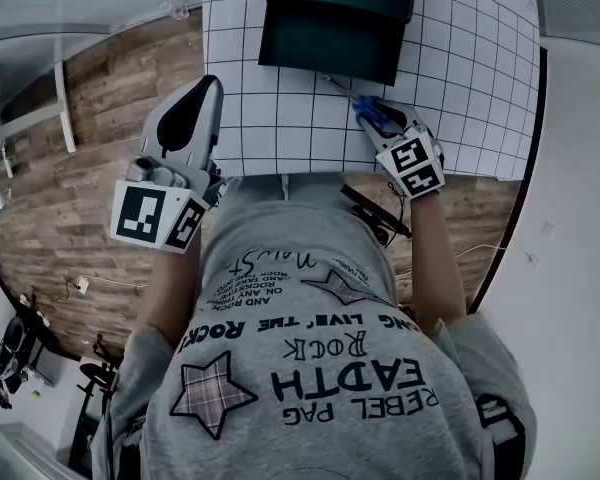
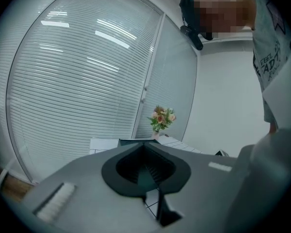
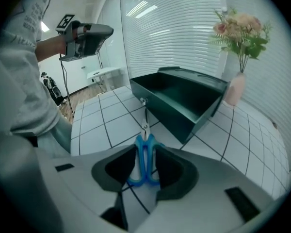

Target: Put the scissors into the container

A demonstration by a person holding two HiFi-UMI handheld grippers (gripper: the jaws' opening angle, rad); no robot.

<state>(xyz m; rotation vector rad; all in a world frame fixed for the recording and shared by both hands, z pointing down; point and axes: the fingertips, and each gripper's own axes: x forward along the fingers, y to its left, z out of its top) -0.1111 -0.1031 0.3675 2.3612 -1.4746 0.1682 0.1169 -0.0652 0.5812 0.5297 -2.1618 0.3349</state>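
Right gripper [image 3: 145, 152] down at table [image 1: 280, 118], jaws apart, straddling blue handles of scissors [image 3: 144, 160] without pressing on them. Scissors flat on gridded table, blades pointing at dark green container [image 3: 184, 101], just short of its front wall. Left gripper [image 1: 212, 86] held off table's edge, jaws together, nothing between them.
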